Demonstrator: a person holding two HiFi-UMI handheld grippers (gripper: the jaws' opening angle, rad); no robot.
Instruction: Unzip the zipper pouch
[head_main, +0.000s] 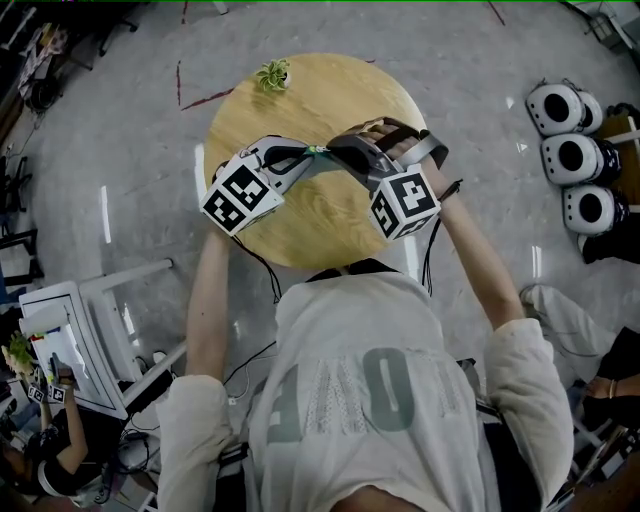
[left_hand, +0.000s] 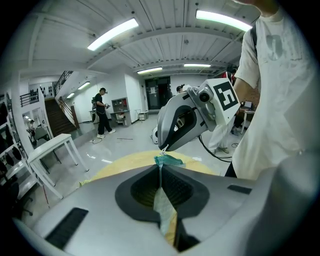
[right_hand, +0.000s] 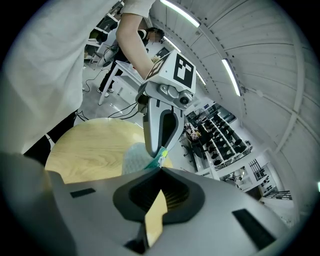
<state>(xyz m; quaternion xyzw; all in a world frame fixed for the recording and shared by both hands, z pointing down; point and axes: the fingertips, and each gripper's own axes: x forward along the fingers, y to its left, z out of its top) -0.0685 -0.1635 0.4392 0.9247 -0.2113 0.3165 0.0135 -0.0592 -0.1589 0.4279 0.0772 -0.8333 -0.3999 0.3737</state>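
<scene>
A small teal mesh zipper pouch hangs between my two grippers, above the round wooden table. My left gripper is shut on one end of it; in the left gripper view the pouch sticks out past the closed tips and its fabric runs back between the jaws. My right gripper comes in from the other side, shut. In the left gripper view its tips pinch a small pale zipper pull at the pouch's top. The right gripper view shows the pouch below the left gripper.
A small potted plant stands at the table's far edge. White round devices lie on the floor at the right, and a white desk stands at the left. A person stands far off by a white table.
</scene>
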